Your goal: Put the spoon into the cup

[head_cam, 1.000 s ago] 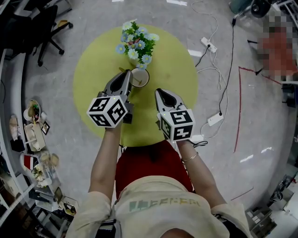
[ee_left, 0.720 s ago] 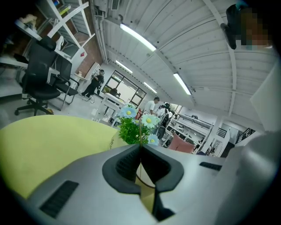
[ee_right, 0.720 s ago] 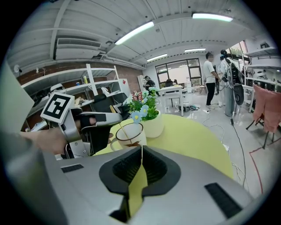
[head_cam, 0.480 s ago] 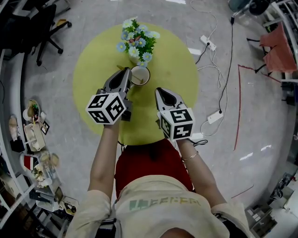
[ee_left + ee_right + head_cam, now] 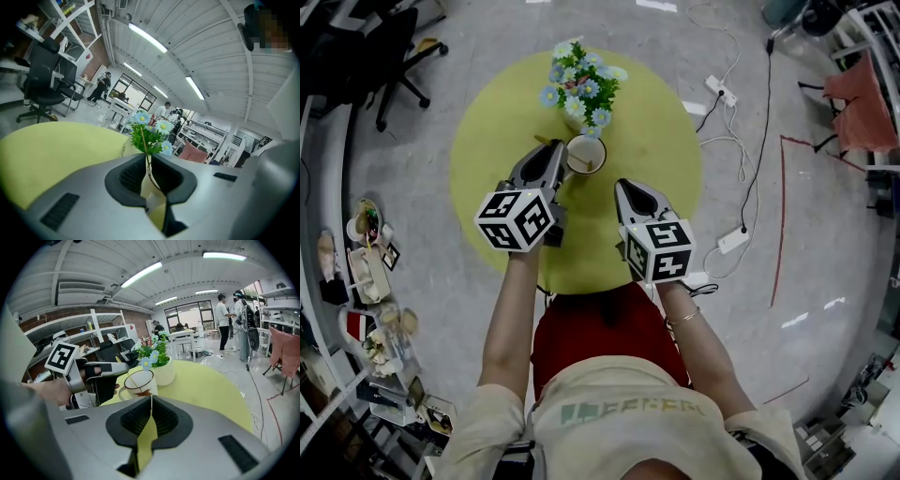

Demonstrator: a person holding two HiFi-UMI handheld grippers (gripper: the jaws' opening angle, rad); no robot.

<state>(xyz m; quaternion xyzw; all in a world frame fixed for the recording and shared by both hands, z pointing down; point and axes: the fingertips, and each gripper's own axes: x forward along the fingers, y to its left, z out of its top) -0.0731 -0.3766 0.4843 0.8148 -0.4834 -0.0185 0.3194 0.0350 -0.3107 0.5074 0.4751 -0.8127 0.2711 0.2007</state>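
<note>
A cream cup with a brown rim stands on the round yellow table, just in front of a pot of flowers. In the right gripper view, the thin spoon slants out of the cup toward the upper left, with its lower end inside. My left gripper is at the cup's left side, shut on the spoon's handle. The handle's tip shows just past its fingers. My right gripper is nearer to me, a little short of the cup. It is shut and holds nothing.
The flower pot stands close behind the cup. On the floor to the right lie cables and power strips. An office chair is at the far left, and cluttered shelves run along the left edge. People stand far off.
The left gripper has shifted slightly toward the cup, and the spoon's handle now leans less far out past the rim. The right gripper has barely moved.
</note>
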